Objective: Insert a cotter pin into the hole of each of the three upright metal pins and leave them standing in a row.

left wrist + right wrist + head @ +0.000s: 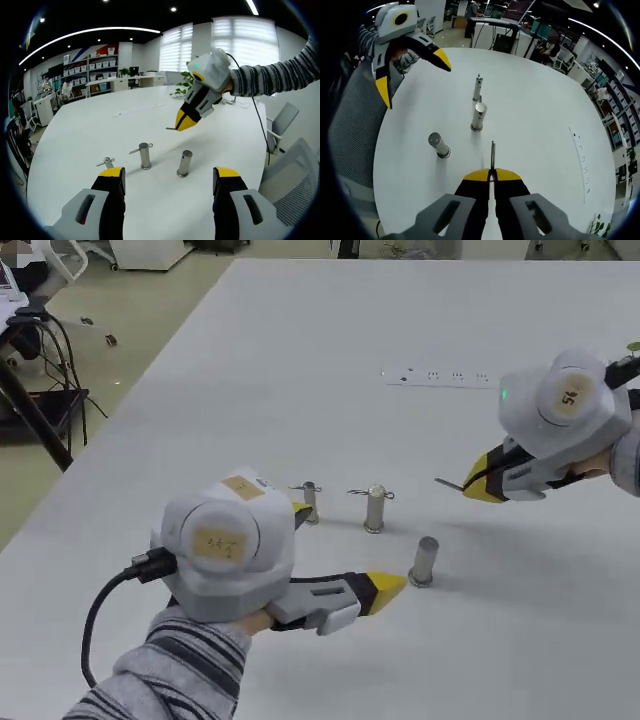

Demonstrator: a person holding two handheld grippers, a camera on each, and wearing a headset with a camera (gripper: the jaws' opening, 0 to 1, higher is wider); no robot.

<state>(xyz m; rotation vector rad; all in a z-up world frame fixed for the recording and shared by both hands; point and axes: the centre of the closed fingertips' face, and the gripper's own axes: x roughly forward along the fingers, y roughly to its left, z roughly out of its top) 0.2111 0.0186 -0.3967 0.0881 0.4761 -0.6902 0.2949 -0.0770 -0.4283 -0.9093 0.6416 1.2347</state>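
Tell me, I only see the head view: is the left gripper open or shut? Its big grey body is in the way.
Observer: Open. In the left gripper view the grey, yellow-tipped left gripper has its jaws wide apart, holding nothing.
Operator: Does the other one really pinch that skinny thing?
Observer: Yes. In the right gripper view the grey, yellow-tipped right gripper is shut on the thin silver wire cotter pin.
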